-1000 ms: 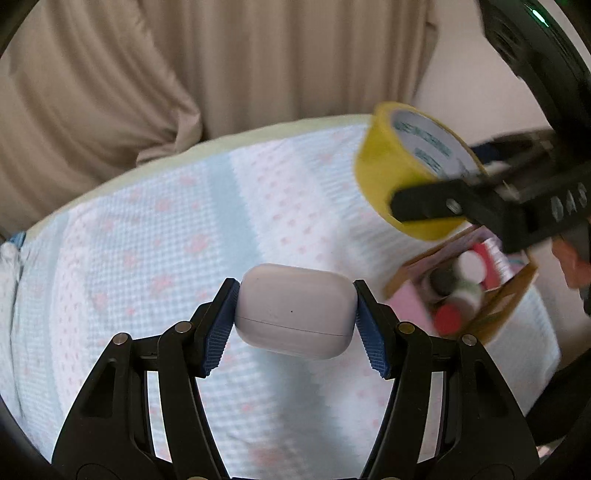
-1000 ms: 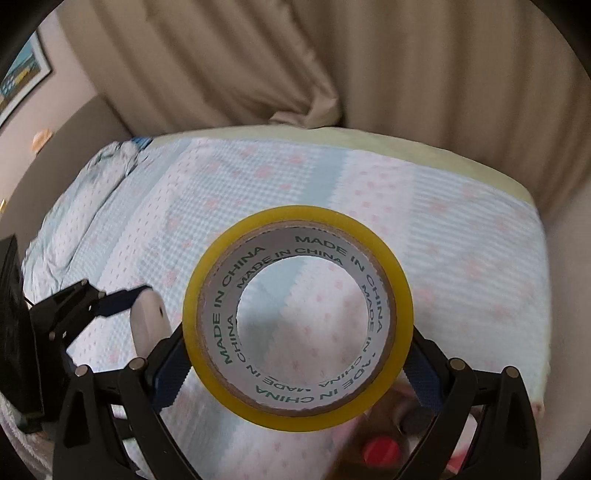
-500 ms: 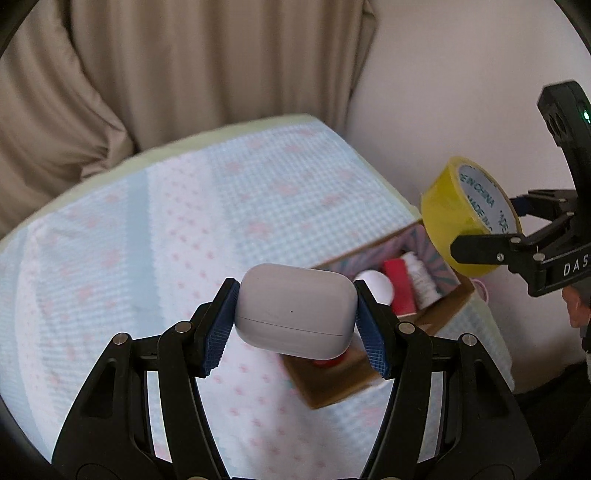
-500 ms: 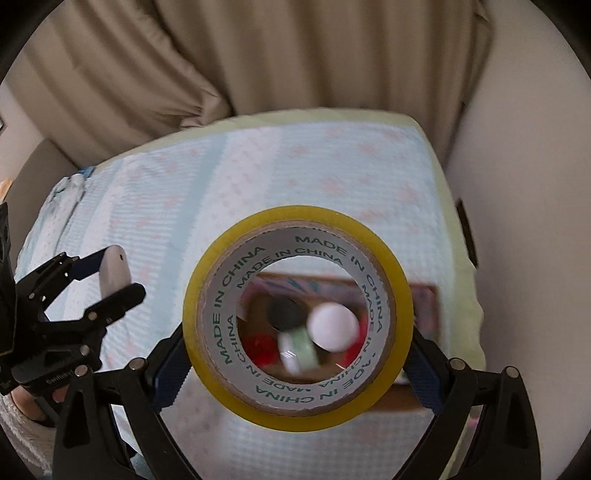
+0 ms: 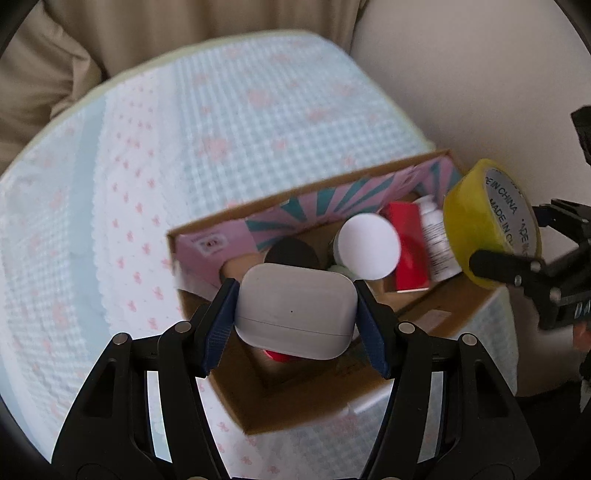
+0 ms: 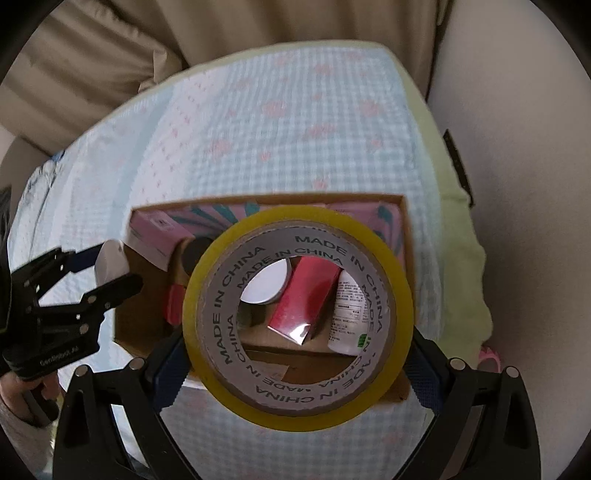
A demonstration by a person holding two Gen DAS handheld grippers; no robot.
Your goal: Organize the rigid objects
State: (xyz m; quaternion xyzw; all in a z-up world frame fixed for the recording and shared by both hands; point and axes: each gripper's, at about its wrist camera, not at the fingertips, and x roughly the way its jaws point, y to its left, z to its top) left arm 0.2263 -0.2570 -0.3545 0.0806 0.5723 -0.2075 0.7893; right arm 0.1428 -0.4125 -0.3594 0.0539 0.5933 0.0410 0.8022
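Note:
My left gripper is shut on a white earbud case and holds it above the near left part of an open cardboard box. My right gripper is shut on a yellow tape roll, held above the box's right side. The tape roll also shows in the left wrist view, and the earbud case in the right wrist view. Inside the box lie a red packet, a white bottle and a white round lid.
The box sits at the near right corner of a bed with a blue-checked, pink-dotted sheet. Beige curtains hang behind the bed and a pale wall is on the right. A pink object lies beside the box.
Both grippers have moved toward the box and lower, keeping their objects. The box now fills the near view under both.

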